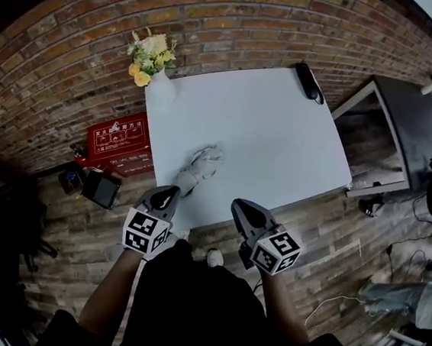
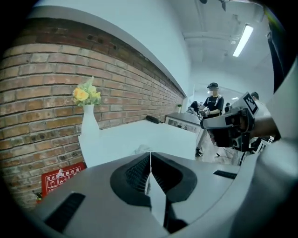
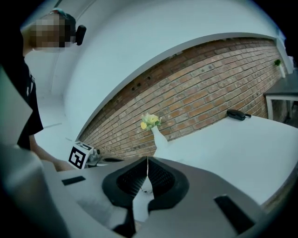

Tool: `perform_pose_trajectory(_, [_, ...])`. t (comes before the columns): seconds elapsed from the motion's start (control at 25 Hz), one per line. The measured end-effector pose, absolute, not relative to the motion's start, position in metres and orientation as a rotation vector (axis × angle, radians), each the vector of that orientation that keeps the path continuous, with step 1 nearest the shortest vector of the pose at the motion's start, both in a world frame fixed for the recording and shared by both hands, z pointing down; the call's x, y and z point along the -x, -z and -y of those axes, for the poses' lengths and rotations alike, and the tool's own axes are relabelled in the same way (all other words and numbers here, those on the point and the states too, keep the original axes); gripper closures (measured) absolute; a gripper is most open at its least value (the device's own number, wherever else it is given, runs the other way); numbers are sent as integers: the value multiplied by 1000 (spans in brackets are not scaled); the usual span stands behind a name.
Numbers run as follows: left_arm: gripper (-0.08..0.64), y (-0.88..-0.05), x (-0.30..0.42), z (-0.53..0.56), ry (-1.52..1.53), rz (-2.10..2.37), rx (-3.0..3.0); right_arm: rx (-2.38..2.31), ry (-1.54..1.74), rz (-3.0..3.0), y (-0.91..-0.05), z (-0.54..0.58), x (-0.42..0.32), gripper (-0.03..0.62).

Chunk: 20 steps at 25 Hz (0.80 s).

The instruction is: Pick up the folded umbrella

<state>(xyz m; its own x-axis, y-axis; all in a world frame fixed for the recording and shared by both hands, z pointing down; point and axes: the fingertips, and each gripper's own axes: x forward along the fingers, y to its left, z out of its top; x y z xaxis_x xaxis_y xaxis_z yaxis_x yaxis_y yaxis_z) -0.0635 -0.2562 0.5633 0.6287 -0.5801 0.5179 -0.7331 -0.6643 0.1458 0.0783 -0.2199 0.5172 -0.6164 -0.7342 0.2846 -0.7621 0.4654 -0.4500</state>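
A light grey folded umbrella (image 1: 200, 167) lies on the white table (image 1: 266, 135), near its front left edge. Its crumpled cloth shows just above the jaws in the left gripper view (image 2: 139, 149). My left gripper (image 1: 165, 196) hovers just short of the umbrella's near end, its jaws shut with nothing between them (image 2: 150, 156). To the right of that, my right gripper (image 1: 244, 207) hangs at the table's front edge, also shut and empty (image 3: 147, 161). Neither gripper touches the umbrella.
A white vase of yellow flowers (image 1: 153, 56) stands at the table's far left corner by the brick wall. A black oblong object (image 1: 310, 83) lies at the far right corner. A red sign (image 1: 120, 140) leans at the left; a dark bench (image 1: 405, 123) stands at the right.
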Motion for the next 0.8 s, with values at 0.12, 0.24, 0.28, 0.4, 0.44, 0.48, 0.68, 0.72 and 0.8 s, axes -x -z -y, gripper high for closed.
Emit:
perform_pose_trajectory(0.12, [543, -583, 55, 273, -673, 1003, -2513, -1323, -851, 2611, -536, 226, -65, 571])
perform_pose_trajectory(0.24, [540, -604, 46, 282, -741, 956, -2505, -1342, -884, 2573, -548, 226, -61, 571])
perform_pose_trajectory(0.28, [525, -611, 44, 284, -764, 943, -2500, -1349, -896, 2563, -551, 225, -60, 571])
perform_pose_trajectory(0.4, [445, -629, 36, 292, -826, 909, -2490, -1365, -924, 2546, -556, 225, -58, 571])
perform_pose_trajectory(0.44, [415, -635, 33, 294, -848, 900, -2488, -1371, -926, 2537, -558, 225, -58, 571])
perform_pose_trajectory(0.48, [380, -640, 31, 296, -871, 893, -2488, -1377, -927, 2527, -559, 224, -59, 571])
perform_pose_trajectory(0.68, [262, -668, 17, 303, -965, 806, -2476, -1420, -941, 2489, -564, 219, -63, 571])
perform_pose_trajectory(0.72, [252, -673, 14, 305, -981, 788, -2472, -1429, -945, 2480, -565, 218, -63, 571])
perform_pose_trajectory(0.8, [244, -680, 11, 307, -1016, 769, -2468, -1446, -951, 2465, -567, 216, -65, 571])
